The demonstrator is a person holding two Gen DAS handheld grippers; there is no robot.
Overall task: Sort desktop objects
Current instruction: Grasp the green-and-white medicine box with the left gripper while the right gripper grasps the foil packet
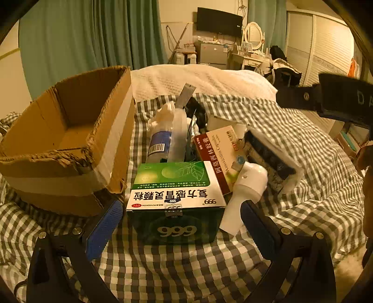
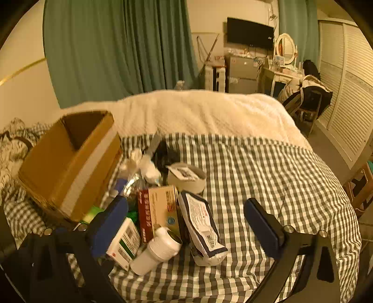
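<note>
Left gripper (image 1: 181,229), bottom of the left view: jaws spread wide, blue pads either side of the green 999 medicine box (image 1: 176,200), not pressing it. Nothing held. Box print reads upside down; its lower face is dim.

Right gripper (image 2: 186,223), bottom of the right view: jaws wide apart too, nothing gripped. Its left pad stands in front of the pile and cuts off part of the green and white box (image 2: 124,242).

Pile sits on the checked cover (image 1: 186,268), centre frame. White bottle (image 1: 247,186) lies tilted against the right side of the 999 box. Just behind it, the red and tan capsule box (image 1: 219,156), partly covered by the bottle's cap. Right of that, a dark packet with white edging (image 1: 272,158); printing too small to read. Behind the 999 box, a clear bottle with blue label (image 1: 160,144), lower part hidden.

Further back in the pile: white crumpled stuff, a grey strip and something black, hard to make out. A roll of tape (image 2: 186,178) shows in the right view.

Cardboard box (image 1: 70,139), left of frame, open-topped, torn rim, touching the pile's left side.

Beyond: white blanket (image 1: 200,79), green curtains (image 1: 93,35), a wall screen (image 1: 219,22).
</note>
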